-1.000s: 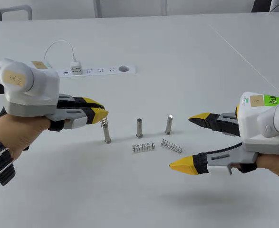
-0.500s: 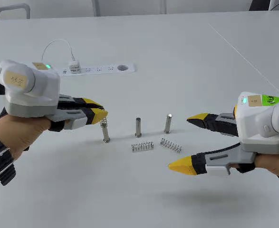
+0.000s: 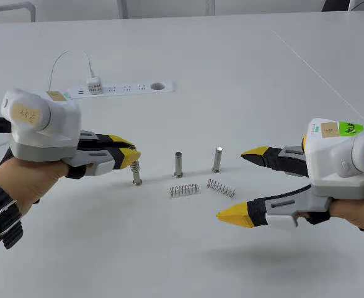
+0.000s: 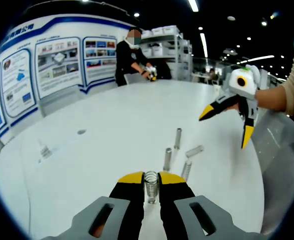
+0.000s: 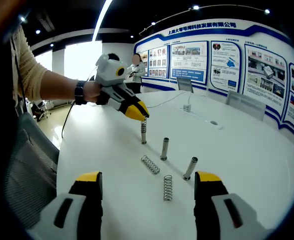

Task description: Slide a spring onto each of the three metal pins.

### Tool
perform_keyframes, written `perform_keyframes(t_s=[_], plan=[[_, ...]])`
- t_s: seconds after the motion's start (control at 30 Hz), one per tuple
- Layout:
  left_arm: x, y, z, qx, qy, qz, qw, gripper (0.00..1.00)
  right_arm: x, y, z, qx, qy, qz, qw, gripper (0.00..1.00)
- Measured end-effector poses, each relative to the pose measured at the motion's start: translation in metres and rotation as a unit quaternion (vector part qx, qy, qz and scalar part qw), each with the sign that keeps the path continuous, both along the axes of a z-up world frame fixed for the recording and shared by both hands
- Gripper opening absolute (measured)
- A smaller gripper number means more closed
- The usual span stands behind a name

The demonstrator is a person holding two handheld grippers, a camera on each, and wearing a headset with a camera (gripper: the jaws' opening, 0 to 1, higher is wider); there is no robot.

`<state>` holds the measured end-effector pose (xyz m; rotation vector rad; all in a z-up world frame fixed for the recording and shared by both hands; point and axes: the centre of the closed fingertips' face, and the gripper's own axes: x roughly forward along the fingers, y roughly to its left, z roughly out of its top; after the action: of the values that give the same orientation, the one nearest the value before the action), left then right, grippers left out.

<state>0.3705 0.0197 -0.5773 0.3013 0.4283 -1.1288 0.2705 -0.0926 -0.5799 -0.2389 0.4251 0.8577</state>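
Left gripper (image 4: 151,176): pinched on small steel coil spring (image 4: 151,186), which is kept upright on the first short metal pin (image 3: 136,179) directly under the tips, so the coil can be run down the shaft.
Right gripper (image 3: 231,185): spread wide, nothing held.
Loose springs (image 5: 168,187): two, laid flat just ahead of the right tips; judged to be the next pickup.
Bare pins (image 3: 178,164): two, upright just beyond those springs.

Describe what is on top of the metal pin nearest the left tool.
A spring sits over the upper part of the pin, pinched by the left tool. Its tip is hidden by the coils and the tool.
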Motion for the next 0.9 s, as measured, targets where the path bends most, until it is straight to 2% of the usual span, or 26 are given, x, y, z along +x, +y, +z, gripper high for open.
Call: perform_keyframes(t_s=[0.9], plan=[[-0.002,0.001,-0.022,0.021,-0.004,-0.005,0.9998,0.1,-0.001,0.002,-0.002,0.0,0.002,0.002,1.0,0.76]])
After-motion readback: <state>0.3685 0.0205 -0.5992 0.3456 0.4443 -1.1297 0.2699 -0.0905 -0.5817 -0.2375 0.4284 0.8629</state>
